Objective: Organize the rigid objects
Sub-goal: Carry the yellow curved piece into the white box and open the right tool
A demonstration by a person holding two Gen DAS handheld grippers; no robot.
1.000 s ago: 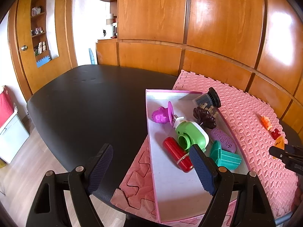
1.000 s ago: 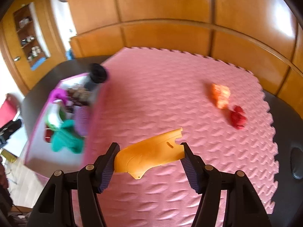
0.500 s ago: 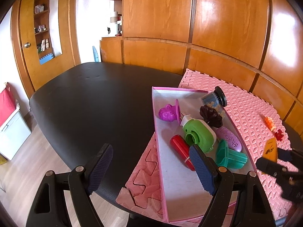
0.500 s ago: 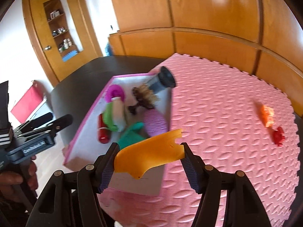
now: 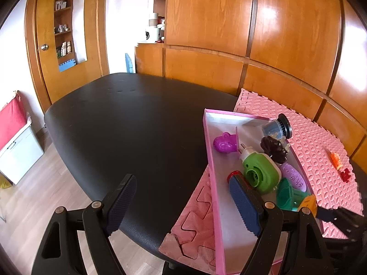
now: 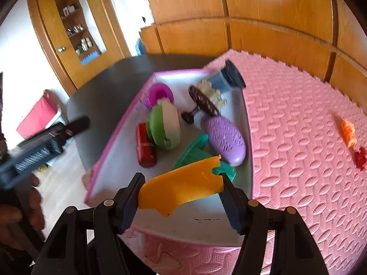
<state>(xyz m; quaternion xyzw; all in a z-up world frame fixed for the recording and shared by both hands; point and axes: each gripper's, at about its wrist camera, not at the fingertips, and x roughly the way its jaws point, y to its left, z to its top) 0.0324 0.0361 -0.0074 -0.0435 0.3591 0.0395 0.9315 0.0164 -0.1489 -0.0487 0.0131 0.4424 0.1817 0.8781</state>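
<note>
My right gripper [image 6: 181,197] is shut on a flat orange plastic piece [image 6: 183,185] and holds it over the near end of the pink-rimmed box [image 6: 114,135]. The box [image 5: 209,151] holds a green-and-white round toy [image 6: 165,126], a red cylinder [image 6: 145,149], a purple oval [image 6: 226,139], a teal piece [image 6: 195,151], a magenta toy [image 6: 158,94], a brown piece [image 6: 201,100] and a dark-capped jar [image 6: 227,78]. My left gripper [image 5: 181,204] is open and empty, left of the box above the black table. The right gripper's tip [image 5: 330,215] shows in the left wrist view.
The box lies on a pink foam mat [image 6: 298,114] on a black table [image 5: 128,123]. A small orange toy [image 6: 348,133] and a red toy [image 6: 361,158] lie on the mat at the right. Wooden panelled walls stand behind.
My right gripper has carried the orange piece leftward from over the mat to over the box. The left gripper has shifted slightly and stays open.
</note>
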